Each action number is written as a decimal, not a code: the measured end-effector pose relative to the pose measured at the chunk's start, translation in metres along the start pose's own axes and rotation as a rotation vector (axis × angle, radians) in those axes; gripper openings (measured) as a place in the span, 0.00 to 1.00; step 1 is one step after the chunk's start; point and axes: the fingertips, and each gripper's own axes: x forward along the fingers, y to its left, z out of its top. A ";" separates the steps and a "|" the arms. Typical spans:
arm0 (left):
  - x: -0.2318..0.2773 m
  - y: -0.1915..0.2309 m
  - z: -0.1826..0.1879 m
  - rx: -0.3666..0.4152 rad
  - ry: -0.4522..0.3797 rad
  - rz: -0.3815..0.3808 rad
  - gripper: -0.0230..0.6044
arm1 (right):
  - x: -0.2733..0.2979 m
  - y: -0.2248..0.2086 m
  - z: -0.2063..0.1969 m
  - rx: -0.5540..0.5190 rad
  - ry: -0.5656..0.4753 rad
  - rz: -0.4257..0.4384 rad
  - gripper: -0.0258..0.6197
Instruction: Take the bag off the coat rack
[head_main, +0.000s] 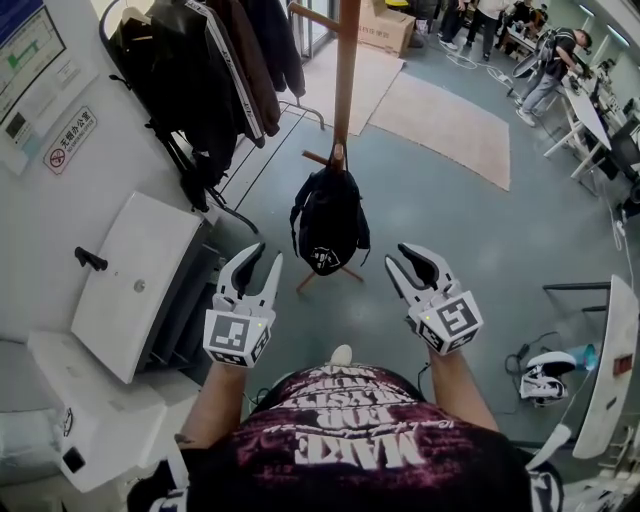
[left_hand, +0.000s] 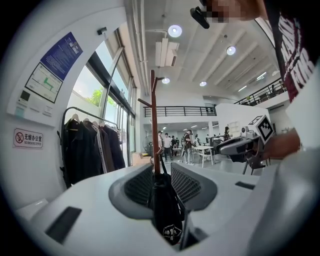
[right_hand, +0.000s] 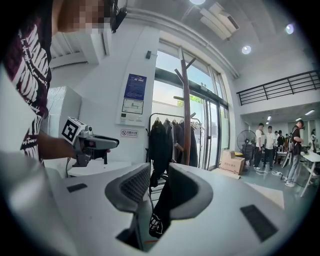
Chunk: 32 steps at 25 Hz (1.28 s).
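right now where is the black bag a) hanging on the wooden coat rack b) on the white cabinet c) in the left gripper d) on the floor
A: the black bag hangs from a peg of the wooden coat rack; left gripper and right gripper are open, short of it.

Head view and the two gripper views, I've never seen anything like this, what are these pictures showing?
No robot here: a person holds a two-jaw tool in each hand. The head view looks down from the person's head at the left tool and right tool. The other two pictures come from cameras riding on each tool, looking along its jaws. Ahead, a black bag hangs on a wooden coat rack; dark jackets hang to its left. Both tools are open and hold nothing; the bag only shows beyond the jaws.
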 end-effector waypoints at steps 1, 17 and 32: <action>0.003 -0.001 0.001 0.002 -0.001 0.004 0.20 | 0.001 -0.004 0.000 0.000 -0.002 0.002 0.23; 0.030 -0.018 0.012 0.044 0.018 0.054 0.20 | 0.004 -0.039 -0.006 0.023 -0.032 0.052 0.23; 0.036 0.011 0.002 0.047 0.042 0.067 0.20 | 0.038 -0.036 -0.012 0.030 -0.025 0.069 0.23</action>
